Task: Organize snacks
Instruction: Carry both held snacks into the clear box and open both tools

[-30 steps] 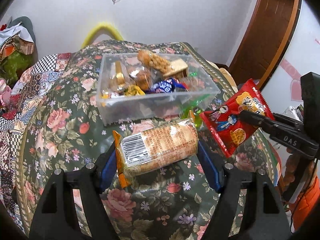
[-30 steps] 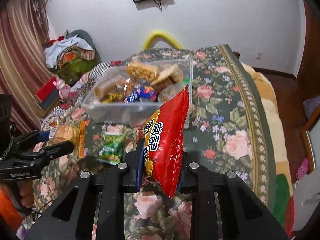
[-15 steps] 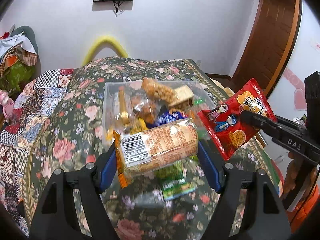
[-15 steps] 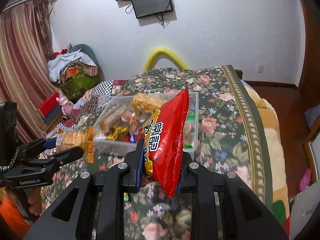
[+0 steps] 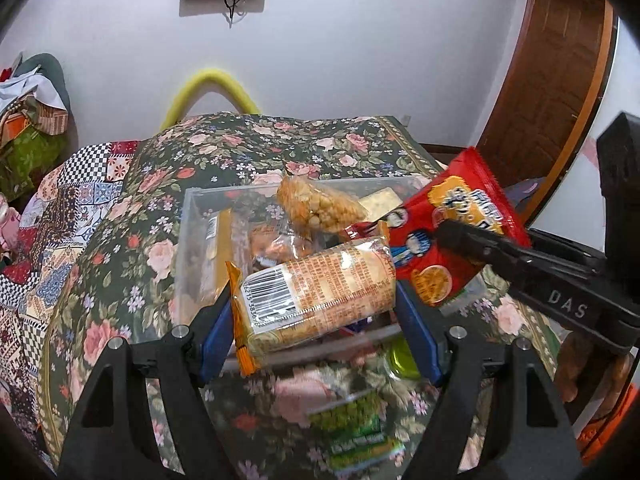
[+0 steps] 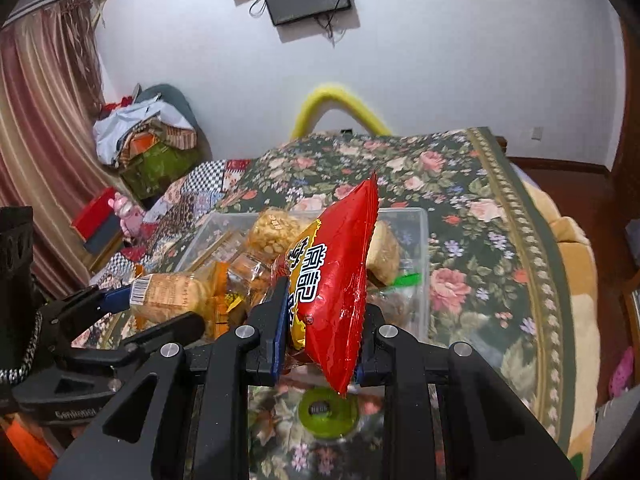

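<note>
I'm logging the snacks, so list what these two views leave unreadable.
- Green packet, left wrist view: blurred, label unreadable.
- Green disc, right wrist view: print too small; red bag covers its top.
- Box floor, both views: hidden by the snacks and the cracker roll.
- Right tool pads: hidden behind the red bag.

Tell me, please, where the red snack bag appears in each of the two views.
Left wrist view: the red snack bag is at the right of centre, clamped in the right tool.
Right wrist view: it stands upright in the centre foreground.
Shared landmark: the clear plastic box of snacks behind it.
</note>
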